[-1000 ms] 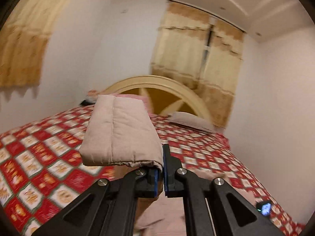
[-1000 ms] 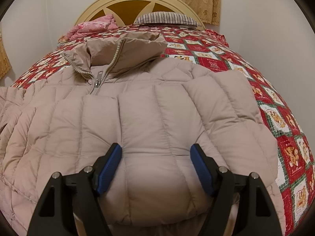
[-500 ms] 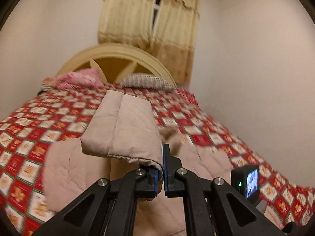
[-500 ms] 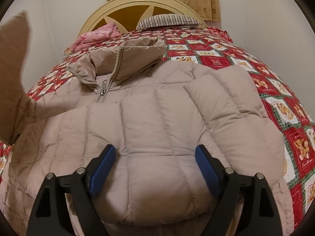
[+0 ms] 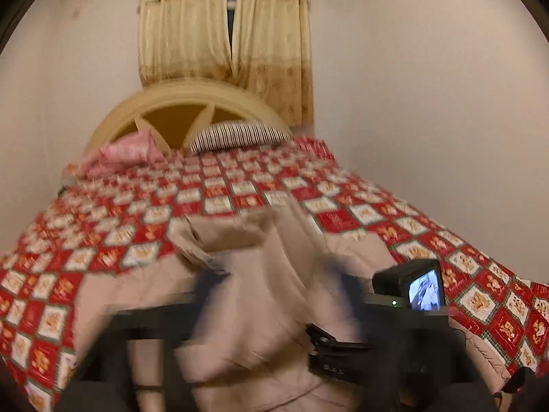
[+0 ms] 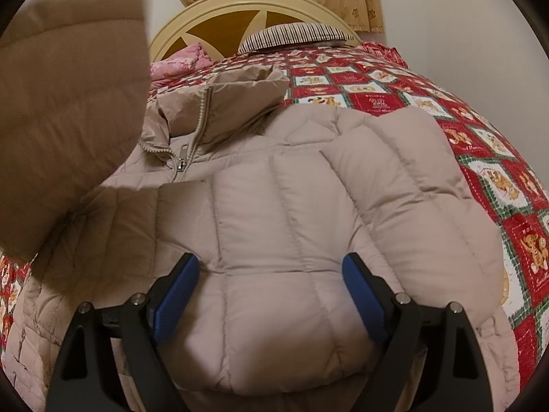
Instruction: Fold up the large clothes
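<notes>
**Sleeve swung over the jacket — left fingers now apart**

Left gripper (image 5: 274, 285): heavily blurred, its blue pads now spread wide where half a second ago they pinched the sleeve (image 6: 68, 110); whether cloth still clings to one pad I cannot tell. Right gripper (image 6: 271, 295): wide apart, holding nothing, poised over the jacket (image 6: 308, 206) front, hem side of the zipper (image 6: 182, 152). The sleeve, earlier out beside the jacket, now hangs over its left chest, just left of the zipper (airborne, by the look). Judgement: first sleeve fold is landing; the other sleeve is unfolded. The jacket lies flat on the quilt (image 6: 480, 137), collar toward the headboard (image 6: 219, 24).
</notes>
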A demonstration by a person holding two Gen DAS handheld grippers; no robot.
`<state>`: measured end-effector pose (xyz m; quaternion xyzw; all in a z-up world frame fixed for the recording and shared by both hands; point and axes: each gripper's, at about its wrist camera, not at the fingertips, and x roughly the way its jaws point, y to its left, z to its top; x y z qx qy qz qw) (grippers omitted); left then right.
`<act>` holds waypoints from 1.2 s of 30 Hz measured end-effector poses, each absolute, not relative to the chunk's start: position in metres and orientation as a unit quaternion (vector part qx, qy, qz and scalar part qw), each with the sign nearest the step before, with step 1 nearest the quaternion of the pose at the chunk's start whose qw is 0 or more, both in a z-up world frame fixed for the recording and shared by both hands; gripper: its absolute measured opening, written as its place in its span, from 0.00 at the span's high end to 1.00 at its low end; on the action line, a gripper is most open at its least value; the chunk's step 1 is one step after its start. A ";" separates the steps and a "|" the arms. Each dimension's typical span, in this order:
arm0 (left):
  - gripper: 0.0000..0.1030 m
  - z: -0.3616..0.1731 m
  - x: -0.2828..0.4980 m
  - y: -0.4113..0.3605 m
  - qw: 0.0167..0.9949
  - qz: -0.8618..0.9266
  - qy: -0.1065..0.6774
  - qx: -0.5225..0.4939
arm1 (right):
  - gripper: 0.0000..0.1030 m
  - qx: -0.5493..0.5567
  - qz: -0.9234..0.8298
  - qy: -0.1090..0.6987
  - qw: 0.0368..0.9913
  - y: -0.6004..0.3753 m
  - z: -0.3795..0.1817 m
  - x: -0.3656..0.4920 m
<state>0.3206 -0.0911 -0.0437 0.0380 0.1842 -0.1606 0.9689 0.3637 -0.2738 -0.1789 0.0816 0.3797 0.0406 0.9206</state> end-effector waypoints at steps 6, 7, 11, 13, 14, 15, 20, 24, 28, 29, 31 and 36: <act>0.01 -0.062 0.351 -0.026 0.978 -0.023 0.196 0.062 | 0.14 0.087 0.043 0.378 0.921 -0.275 -0.179 0.363; 0.01 -0.074 0.366 -0.015 0.972 0.003 0.227 0.057 | 0.14 0.087 0.043 0.378 0.921 -0.275 -0.179 0.363; 0.01 -0.144 0.414 0.020 0.929 0.028 0.369 -0.001 | 0.14 0.085 0.042 0.376 0.922 -0.275 -0.178 0.362; 0.01 -0.165 0.415 0.018 0.921 0.030 0.389 0.006 | 0.14 0.105 0.041 0.351 0.929 -0.283 -0.170 0.354; 0.01 -0.166 0.412 0.015 0.924 0.030 0.381 0.012 | 0.14 0.130 0.029 0.320 0.938 -0.293 -0.159 0.344; 0.01 -0.165 0.409 0.009 0.927 0.028 0.374 0.023 | 0.14 0.155 0.006 0.285 0.946 -0.306 -0.147 0.333; 0.01 -0.166 0.406 -0.007 0.930 0.019 0.363 0.055 | 0.12 0.196 -0.107 0.169 0.960 -0.328 -0.082 0.290; 0.01 -0.137 0.400 0.003 0.943 0.007 0.329 0.047 | 0.22 0.096 -0.027 0.220 0.970 -0.270 -0.064 0.326; 0.01 -0.103 0.404 0.019 0.959 0.016 0.280 0.030 | 0.38 0.021 0.046 0.315 0.948 -0.217 -0.103 0.368; 0.01 -0.102 0.412 0.021 0.958 0.017 0.286 0.029 | 0.38 0.016 0.048 0.335 0.941 -0.213 -0.116 0.376; 0.01 -0.117 0.436 0.023 0.941 0.016 0.337 0.023 | 0.38 0.025 0.051 0.375 0.925 -0.217 -0.146 0.385; 0.01 -0.177 0.459 0.043 0.910 0.042 0.413 -0.008 | 0.38 0.040 0.045 0.387 0.920 -0.232 -0.170 0.382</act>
